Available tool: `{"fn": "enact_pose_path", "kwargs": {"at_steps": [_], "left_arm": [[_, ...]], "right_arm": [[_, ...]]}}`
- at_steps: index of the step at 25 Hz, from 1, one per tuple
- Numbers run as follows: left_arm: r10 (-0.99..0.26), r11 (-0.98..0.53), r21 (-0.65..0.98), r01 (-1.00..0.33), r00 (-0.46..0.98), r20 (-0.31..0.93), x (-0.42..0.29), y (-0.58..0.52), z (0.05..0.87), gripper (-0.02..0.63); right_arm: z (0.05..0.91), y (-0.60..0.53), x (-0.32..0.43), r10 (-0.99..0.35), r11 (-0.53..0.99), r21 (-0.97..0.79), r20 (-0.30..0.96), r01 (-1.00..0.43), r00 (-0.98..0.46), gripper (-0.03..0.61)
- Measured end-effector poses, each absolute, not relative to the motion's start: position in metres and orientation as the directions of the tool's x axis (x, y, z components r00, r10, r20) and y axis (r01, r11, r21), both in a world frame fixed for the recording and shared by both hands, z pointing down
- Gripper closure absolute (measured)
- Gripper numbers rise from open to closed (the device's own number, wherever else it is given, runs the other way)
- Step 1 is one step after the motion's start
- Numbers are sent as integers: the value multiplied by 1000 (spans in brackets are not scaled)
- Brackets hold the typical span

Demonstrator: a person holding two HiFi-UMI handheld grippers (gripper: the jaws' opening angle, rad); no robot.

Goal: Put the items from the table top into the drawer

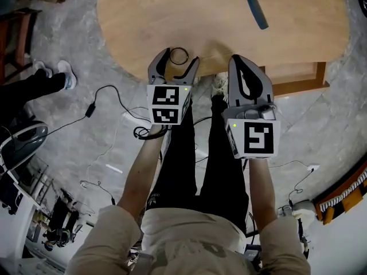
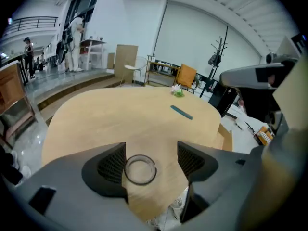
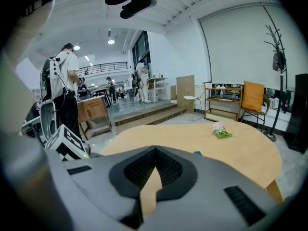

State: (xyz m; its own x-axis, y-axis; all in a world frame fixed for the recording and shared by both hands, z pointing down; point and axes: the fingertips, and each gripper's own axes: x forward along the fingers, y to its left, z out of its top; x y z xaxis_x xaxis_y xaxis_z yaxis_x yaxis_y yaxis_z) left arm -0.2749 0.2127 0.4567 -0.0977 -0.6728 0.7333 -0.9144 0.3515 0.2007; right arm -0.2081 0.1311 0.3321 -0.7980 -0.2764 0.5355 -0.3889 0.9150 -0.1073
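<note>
A clear round ring (image 1: 179, 55) lies near the front edge of the tan oval table (image 1: 218, 22). My left gripper (image 1: 181, 56) stands open with a jaw on either side of the ring (image 2: 140, 169); the pads do not touch it. A flat teal strip (image 1: 257, 11) lies farther back on the table, also seen in the left gripper view (image 2: 181, 112). A small green and pink item (image 3: 221, 132) rests at the far side. My right gripper (image 1: 243, 73) is shut and empty, over the table's front edge beside the open wooden drawer (image 1: 298, 76).
Cables (image 1: 103, 105) trail over the grey floor below the table. A person's white shoes (image 1: 54, 70) stand at the left. A coat stand (image 3: 276, 47), an orange chair (image 3: 253, 96) and a wooden cabinet (image 3: 94, 112) stand beyond the table, with people farther back.
</note>
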Motion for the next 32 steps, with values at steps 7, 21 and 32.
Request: {"fn": "enact_pose_path", "kwargs": {"at_steps": [7, 21, 32], "left_arm": [[-586, 403, 155, -902, -125, 800, -279, 229, 507, 299], [-540, 372, 62, -926, -162, 826, -286, 233, 517, 344], [-761, 328, 45, -944, -235, 605, -292, 168, 391, 348]], "right_arm": [[350, 140, -198, -243, 921, -118, 569, -371, -785, 572], [356, 147, -196, -211, 930, -131, 574, -343, -791, 572], [342, 135, -190, -242, 919, -135, 547, -370, -801, 573]]}}
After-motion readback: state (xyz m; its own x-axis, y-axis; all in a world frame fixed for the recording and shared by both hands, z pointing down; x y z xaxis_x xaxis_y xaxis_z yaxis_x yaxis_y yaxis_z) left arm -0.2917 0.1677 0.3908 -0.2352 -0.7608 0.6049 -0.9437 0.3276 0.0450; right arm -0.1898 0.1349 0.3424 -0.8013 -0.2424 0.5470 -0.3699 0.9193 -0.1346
